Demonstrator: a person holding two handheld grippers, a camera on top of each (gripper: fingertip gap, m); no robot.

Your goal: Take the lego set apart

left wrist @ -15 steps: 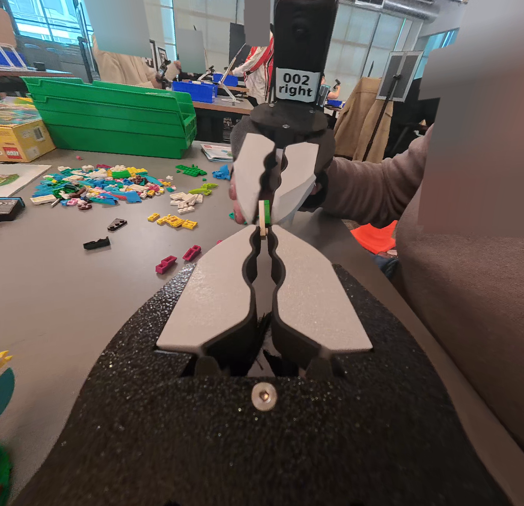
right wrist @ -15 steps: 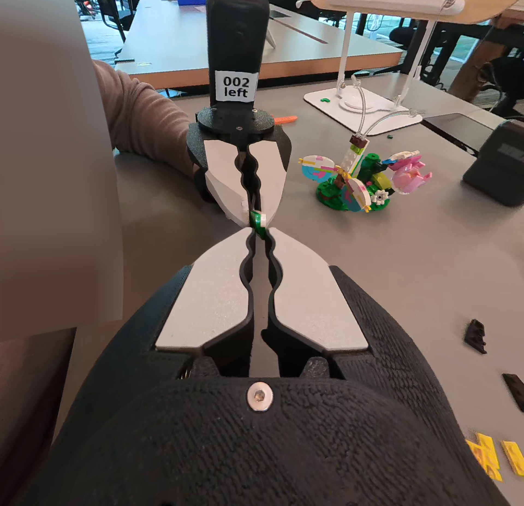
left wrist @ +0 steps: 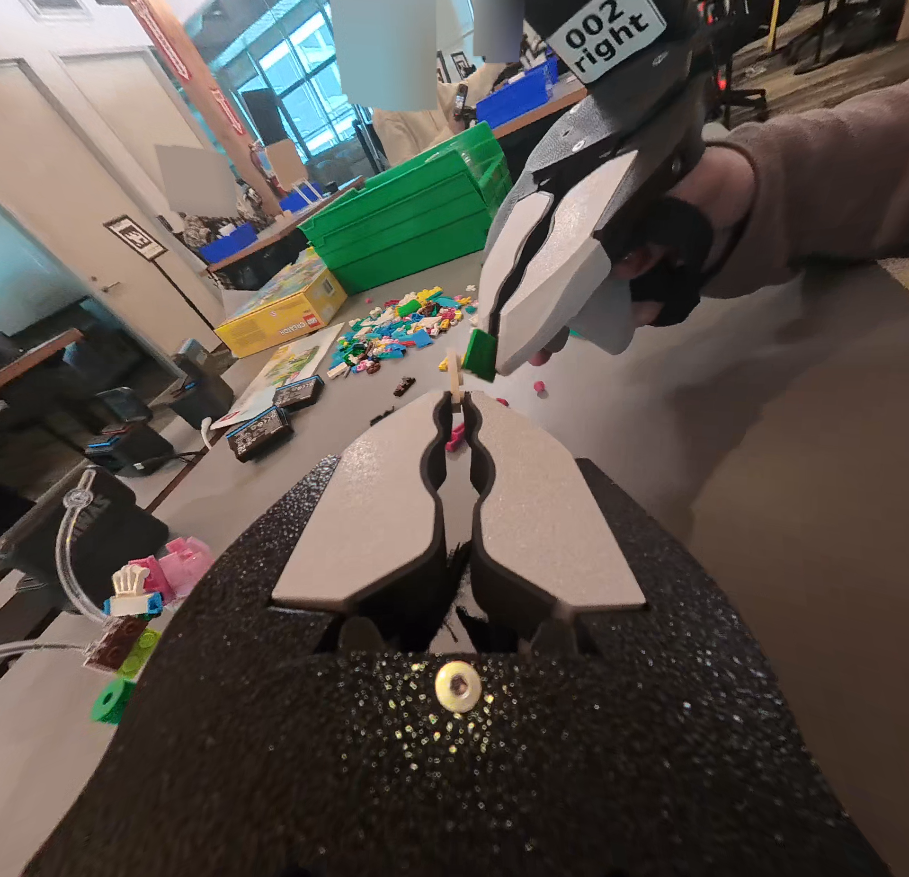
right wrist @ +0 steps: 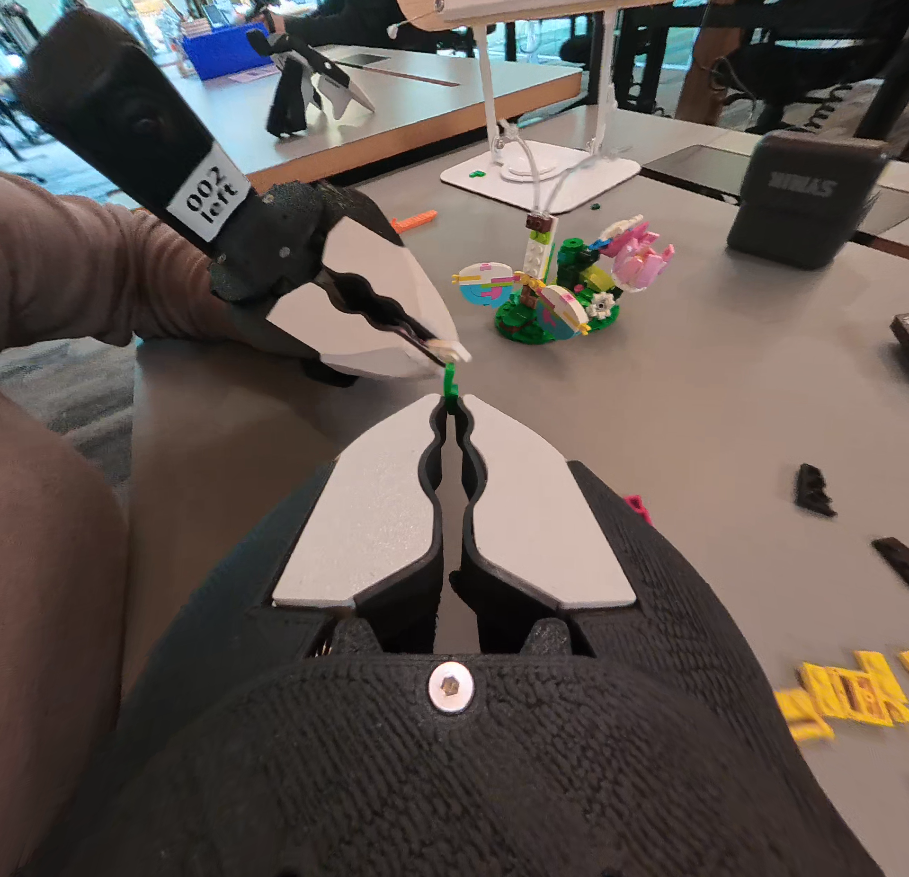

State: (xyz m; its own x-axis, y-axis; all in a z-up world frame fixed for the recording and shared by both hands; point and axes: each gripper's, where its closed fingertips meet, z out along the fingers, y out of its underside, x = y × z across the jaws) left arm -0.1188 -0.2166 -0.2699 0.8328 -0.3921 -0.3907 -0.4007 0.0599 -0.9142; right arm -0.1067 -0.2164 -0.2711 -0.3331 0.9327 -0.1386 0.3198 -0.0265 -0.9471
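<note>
green piece (right wrist: 450,386) pinched in right gripper (right wrist: 451,401) tips.

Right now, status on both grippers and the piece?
Left gripper shut on thin cream lego plate. Right gripper shut on flat green lego plate. Plates look parted. Nothing between them.
</note>
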